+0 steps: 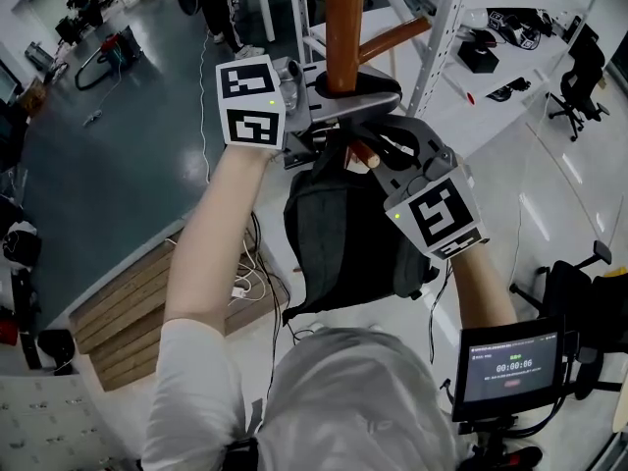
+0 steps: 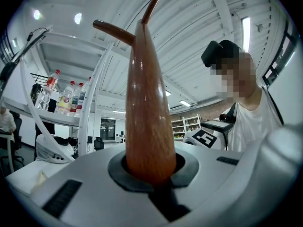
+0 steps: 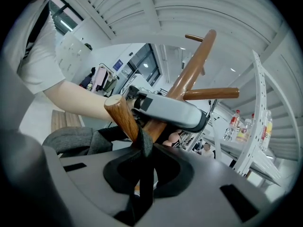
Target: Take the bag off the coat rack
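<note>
A brown wooden coat rack pole (image 1: 343,23) rises in front of me, with a peg (image 1: 394,39) slanting off to the right. My left gripper (image 1: 345,94) is clamped on the pole (image 2: 149,122), whose trunk fills the round gap between the grey jaws. A dark grey bag (image 1: 343,238) hangs below. Its black strap (image 3: 142,150) loops over a short lower peg (image 3: 123,117). My right gripper (image 3: 144,174) is shut on that strap just under the peg, and in the head view it (image 1: 371,155) sits right of the pole, above the bag.
A white metal shelf rack (image 2: 90,103) with bottles (image 2: 64,98) stands beside the pole. A wooden pallet (image 1: 147,302) and cables lie on the floor at left. An office chair (image 1: 579,81) is at far right, and a small screen (image 1: 510,366) at lower right.
</note>
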A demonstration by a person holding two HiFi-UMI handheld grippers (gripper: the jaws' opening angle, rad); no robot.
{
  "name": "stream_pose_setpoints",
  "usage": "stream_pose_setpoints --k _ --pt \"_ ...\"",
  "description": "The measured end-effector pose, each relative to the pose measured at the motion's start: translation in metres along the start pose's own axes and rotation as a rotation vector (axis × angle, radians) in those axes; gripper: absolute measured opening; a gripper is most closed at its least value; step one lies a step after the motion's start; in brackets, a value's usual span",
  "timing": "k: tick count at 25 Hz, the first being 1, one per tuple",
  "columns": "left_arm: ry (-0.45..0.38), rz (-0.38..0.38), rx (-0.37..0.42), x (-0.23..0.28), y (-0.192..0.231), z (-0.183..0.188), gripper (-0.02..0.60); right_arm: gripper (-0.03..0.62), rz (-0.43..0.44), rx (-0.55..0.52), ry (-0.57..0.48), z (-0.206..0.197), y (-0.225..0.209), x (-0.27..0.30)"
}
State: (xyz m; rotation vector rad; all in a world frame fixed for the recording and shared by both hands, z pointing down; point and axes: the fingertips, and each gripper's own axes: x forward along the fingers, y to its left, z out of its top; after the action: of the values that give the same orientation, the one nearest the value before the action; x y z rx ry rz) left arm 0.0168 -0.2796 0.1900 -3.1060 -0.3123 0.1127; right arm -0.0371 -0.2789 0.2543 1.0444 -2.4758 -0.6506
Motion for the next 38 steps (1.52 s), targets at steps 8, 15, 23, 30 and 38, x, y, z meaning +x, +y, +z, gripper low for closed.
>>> stream_pose_setpoints --k 8,15,23,30,38 --pt "0.002 0.015 -0.007 0.009 0.013 -0.004 0.04 0.038 -0.013 0.082 -0.036 0.005 -0.018 -0.015" --pt "0.007 0.016 -0.012 0.017 0.024 -0.012 0.04 0.038 -0.022 0.132 -0.112 0.018 -0.026 -0.049" --pt "0.009 0.041 -0.021 0.013 0.029 -0.012 0.04 0.04 -0.092 0.238 -0.155 0.012 -0.037 -0.103" --pt "-0.003 0.183 0.034 -0.007 0.027 -0.001 0.041 0.04 -0.2 0.38 -0.087 -0.033 -0.029 -0.151" --pt "-0.055 0.421 0.11 -0.032 0.032 -0.007 0.092 0.04 -0.256 0.408 0.066 -0.088 -0.001 -0.162"
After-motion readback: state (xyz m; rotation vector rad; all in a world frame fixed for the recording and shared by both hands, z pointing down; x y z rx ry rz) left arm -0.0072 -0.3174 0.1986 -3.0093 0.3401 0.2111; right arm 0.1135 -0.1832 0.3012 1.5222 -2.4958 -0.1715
